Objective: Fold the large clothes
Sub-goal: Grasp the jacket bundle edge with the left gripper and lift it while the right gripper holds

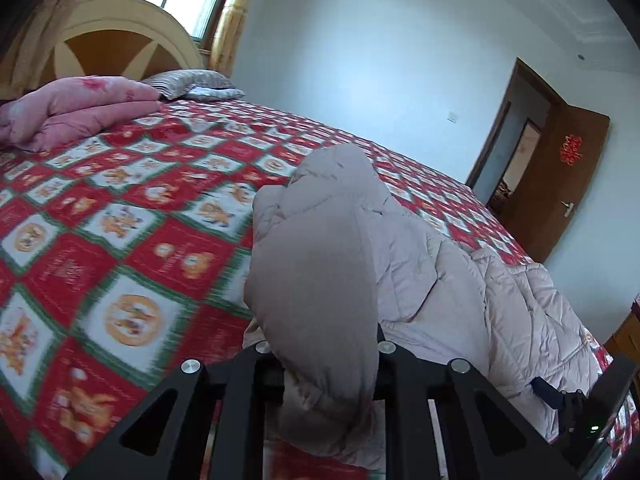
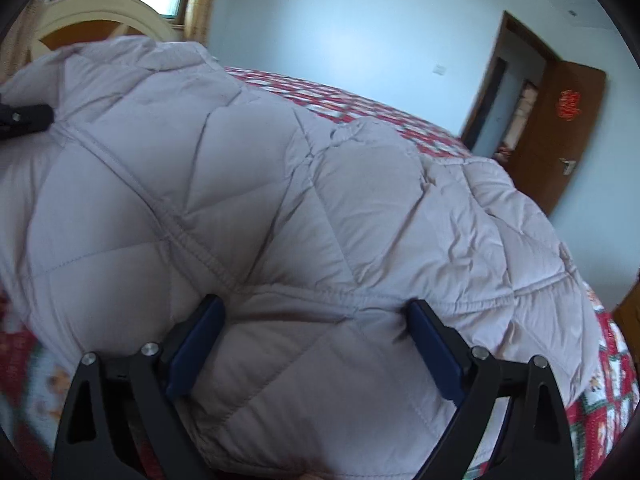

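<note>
A pale mauve quilted down jacket lies on the bed. In the left wrist view a puffy fold of it stands up out of my left gripper, which is shut on it; the fabric hides the fingertips. In the right wrist view the jacket fills the frame. My right gripper is open wide, its blue pads on either side of a bulge of the jacket's edge. The left gripper shows at the far left of that view, and the right gripper at the lower right of the left wrist view.
The bed wears a red, white and green checked quilt. A folded pink duvet and a grey pillow lie by the headboard. A brown door stands open in the far wall.
</note>
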The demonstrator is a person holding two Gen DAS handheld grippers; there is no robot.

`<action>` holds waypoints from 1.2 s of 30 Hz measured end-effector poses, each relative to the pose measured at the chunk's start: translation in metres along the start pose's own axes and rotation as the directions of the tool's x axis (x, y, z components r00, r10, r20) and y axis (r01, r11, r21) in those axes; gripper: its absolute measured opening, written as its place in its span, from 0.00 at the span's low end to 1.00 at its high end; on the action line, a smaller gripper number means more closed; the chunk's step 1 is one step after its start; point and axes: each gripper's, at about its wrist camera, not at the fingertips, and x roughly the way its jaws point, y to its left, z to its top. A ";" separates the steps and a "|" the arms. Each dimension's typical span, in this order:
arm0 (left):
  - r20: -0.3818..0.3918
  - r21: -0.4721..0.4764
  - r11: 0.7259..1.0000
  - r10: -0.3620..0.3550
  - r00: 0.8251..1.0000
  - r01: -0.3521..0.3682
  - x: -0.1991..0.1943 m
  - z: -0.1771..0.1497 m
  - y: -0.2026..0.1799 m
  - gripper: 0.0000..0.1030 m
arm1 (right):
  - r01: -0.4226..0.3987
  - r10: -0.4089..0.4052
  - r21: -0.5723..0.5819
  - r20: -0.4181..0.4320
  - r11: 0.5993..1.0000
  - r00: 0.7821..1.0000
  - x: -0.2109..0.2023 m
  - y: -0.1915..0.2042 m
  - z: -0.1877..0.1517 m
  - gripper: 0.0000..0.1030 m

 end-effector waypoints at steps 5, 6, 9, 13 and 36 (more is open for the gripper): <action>0.051 0.052 0.996 0.068 0.996 -0.071 -0.023 0.020 0.022 0.16 | -0.059 0.056 0.047 0.076 0.997 0.996 -0.032 -0.021 0.012 0.96; 0.063 0.074 0.994 0.073 0.995 -0.078 -0.026 0.023 0.019 0.16 | -0.048 0.041 0.074 0.085 0.996 0.996 -0.034 -0.033 0.014 0.98; 0.107 0.153 0.985 0.061 0.992 -0.078 -0.034 0.035 -0.010 0.16 | 0.048 -0.056 0.125 0.059 0.991 0.997 -0.027 -0.067 0.018 0.99; 0.169 0.282 0.958 -0.005 0.986 -0.043 -0.048 0.046 -0.067 0.16 | 0.154 -0.152 0.181 -0.024 0.971 0.988 -0.006 -0.113 0.014 0.99; -0.108 0.732 0.623 -0.295 0.949 0.277 0.012 -0.054 -0.298 0.16 | 0.150 -0.130 0.416 -0.077 0.897 0.989 -0.013 -0.207 -0.027 1.00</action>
